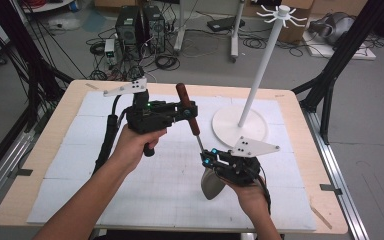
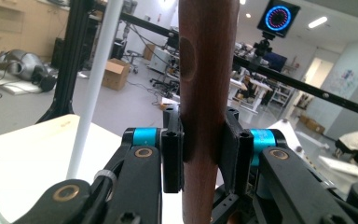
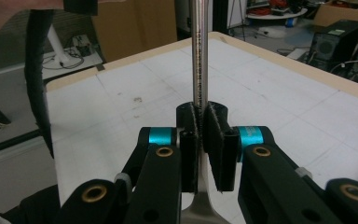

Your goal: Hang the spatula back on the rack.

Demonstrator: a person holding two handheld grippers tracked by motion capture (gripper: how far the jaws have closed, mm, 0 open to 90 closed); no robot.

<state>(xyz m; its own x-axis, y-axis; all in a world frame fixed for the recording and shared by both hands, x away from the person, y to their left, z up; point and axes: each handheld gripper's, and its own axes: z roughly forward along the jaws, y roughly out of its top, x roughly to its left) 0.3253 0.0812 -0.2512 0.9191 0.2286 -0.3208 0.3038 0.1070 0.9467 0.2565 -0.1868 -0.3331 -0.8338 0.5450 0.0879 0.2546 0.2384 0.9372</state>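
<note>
Spatula (image 1: 198,137) held off the table by both grippers: left gripper (image 1: 189,113) clamps the wooden handle (image 2: 206,93), right gripper (image 1: 209,159) pinches the metal shaft (image 3: 199,60). Hanging on the white rack (image 1: 280,15), beyond, looks not yet done.

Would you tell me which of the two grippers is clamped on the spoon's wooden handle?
The left gripper: its jaws press on the brown wooden handle, whereas the right gripper is shut on the thin metal shaft near the bowl.
</note>
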